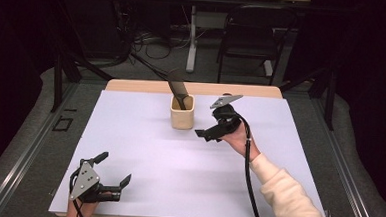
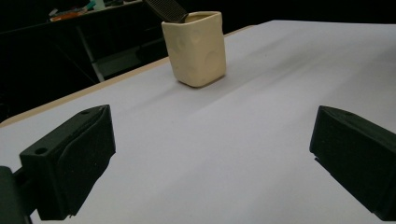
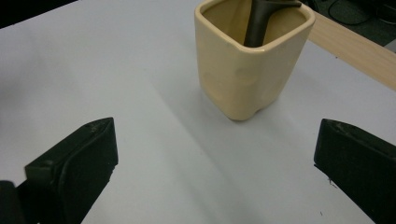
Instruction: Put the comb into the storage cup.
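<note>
Near the table's (image 1: 128, 150) far edge a cream cup (image 1: 182, 113) holds a dark brush (image 1: 178, 89) leaning out, the right gripper (image 1: 210, 133) just beside it, jaws wide and empty, seemingly to grasp, while the left gripper (image 1: 112, 170) idles agape by the near left corner.

- The cup (image 3: 243, 74) looks like glazed ceramic, cream, smooth with a soft sheen and faint dimples in its walls.
- The dark tool (image 3: 261, 18) standing in it looks like matt plastic.
- The table (image 1: 178, 163) is covered in a smooth, matt white sheet; a pale wood strip shows along its far edge.
- The right gripper (image 3: 215, 172) and the left gripper (image 2: 212, 163) have matt black pads, seemingly of plastic or rubber; the left carries a dull grey metal plate.
</note>
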Available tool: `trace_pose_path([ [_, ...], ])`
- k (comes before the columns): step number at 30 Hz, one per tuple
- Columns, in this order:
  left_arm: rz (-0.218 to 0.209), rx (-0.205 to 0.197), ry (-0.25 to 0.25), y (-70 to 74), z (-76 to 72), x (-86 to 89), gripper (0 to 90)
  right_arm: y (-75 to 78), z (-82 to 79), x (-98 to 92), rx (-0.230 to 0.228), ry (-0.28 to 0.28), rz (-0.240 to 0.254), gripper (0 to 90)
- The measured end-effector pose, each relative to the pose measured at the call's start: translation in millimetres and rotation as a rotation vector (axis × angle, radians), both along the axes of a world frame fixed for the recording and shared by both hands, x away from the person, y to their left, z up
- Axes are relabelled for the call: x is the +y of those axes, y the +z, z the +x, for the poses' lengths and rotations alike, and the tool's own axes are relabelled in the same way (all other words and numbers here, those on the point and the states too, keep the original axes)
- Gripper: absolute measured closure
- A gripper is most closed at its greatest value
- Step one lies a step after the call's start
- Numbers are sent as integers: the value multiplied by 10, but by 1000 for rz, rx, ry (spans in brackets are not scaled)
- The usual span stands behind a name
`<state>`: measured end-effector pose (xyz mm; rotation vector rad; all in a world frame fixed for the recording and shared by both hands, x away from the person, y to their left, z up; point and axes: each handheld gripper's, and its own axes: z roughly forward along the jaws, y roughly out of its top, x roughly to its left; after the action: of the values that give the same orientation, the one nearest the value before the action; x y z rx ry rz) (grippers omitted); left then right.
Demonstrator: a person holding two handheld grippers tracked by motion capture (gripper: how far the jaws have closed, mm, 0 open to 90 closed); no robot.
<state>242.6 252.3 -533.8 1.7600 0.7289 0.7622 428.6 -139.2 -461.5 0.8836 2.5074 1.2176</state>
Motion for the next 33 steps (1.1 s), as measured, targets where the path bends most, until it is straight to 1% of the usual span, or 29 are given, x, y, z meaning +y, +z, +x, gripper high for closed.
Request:
trace_pose_path([
  [5, 3, 2, -6, -6, 7, -2, 3, -47, -77, -93, 6, -2, -6, 0],
  [7, -1, -1, -6, -4, 2, 4, 3, -60, -113, -137, 5, -4, -1, 0],
  [14, 0, -1, -15, -3, 6, -6, 3, -62, -267, -308, -2, -17, 1, 0],
  [18, -1, -1, -19, -2, 13, -14, 3, -43, -359, -389, -14, -20, -5, 0],
  [21, 0, -1, -22, -2, 19, -19, 3, -41, -422, -447, -14, -24, -6, 0],
  [33, -1, -1, -24, -2, 28, -24, 3, -106, -659, -656, -9, -38, -31, 0],
])
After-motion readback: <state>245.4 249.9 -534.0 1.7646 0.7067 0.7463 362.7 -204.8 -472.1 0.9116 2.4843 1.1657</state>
